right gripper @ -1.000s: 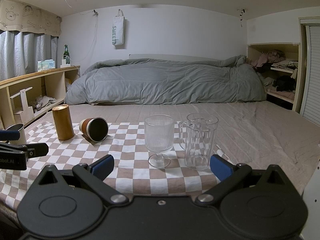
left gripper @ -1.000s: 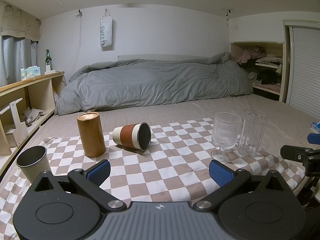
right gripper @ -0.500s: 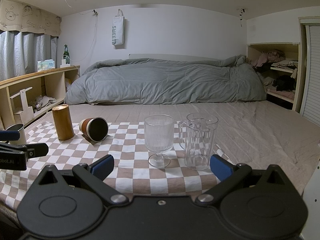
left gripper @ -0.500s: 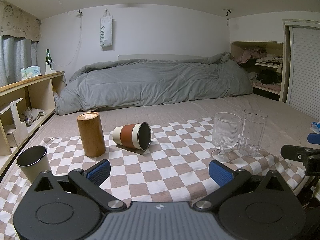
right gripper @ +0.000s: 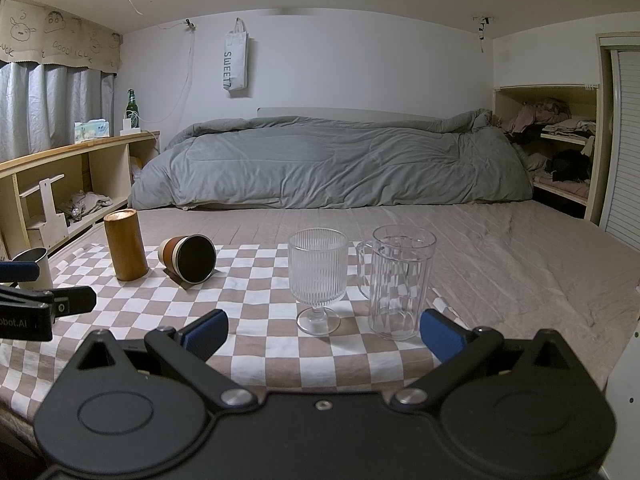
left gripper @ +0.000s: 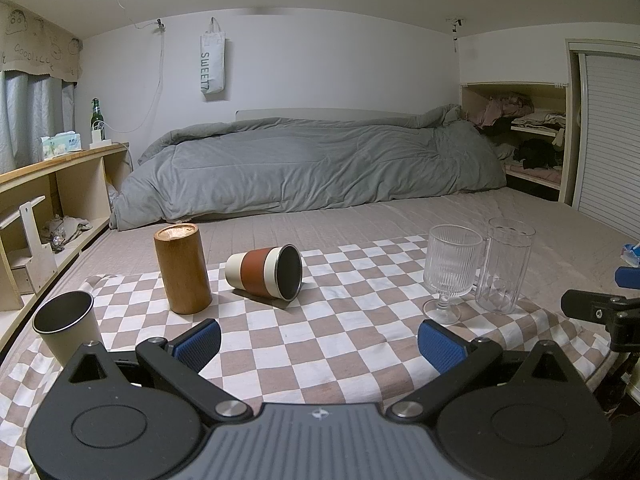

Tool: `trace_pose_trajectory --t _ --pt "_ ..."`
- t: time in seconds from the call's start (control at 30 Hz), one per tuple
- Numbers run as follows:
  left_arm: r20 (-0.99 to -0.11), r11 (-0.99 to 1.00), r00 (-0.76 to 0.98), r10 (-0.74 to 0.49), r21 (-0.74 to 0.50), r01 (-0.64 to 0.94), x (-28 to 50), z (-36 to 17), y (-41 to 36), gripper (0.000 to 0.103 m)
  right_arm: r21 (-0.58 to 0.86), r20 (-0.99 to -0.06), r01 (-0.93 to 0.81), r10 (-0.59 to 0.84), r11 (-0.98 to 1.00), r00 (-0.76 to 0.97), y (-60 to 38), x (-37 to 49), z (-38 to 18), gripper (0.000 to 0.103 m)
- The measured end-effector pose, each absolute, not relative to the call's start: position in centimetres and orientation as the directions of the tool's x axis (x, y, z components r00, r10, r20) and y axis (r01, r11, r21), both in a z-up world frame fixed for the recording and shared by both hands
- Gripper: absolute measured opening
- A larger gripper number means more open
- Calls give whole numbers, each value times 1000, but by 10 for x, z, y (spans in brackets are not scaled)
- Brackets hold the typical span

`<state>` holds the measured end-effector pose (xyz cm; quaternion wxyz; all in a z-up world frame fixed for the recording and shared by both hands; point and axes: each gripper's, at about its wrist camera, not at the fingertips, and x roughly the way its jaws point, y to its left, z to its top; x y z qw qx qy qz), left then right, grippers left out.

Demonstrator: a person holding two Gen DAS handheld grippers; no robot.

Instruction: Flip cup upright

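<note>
A cream cup with a rust-brown band (left gripper: 264, 272) lies on its side on the checkered cloth (left gripper: 320, 344), its dark mouth turned to the front right. It also shows in the right wrist view (right gripper: 188, 258). My left gripper (left gripper: 320, 346) is open and empty, held back from the cup over the near part of the cloth. My right gripper (right gripper: 322, 334) is open and empty, just in front of the two glasses, well right of the cup.
A wooden cylinder (left gripper: 182, 270) stands upright left of the cup. A grey tumbler (left gripper: 68, 330) stands at the cloth's near left. A ribbed stem glass (right gripper: 318, 280) and a clear mug (right gripper: 400, 282) stand to the right. A grey duvet (left gripper: 312, 168) lies behind.
</note>
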<state>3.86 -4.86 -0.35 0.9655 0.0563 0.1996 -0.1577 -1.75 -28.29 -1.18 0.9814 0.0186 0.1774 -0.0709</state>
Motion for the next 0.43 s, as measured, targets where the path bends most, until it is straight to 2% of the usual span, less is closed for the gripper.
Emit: trace_pose_trajectory --t 0.43 --pt "-410 946 870 -274 48 320 39 -7 -48 103 12 -352 146 -133 989 927 -283 -17 -11 103"
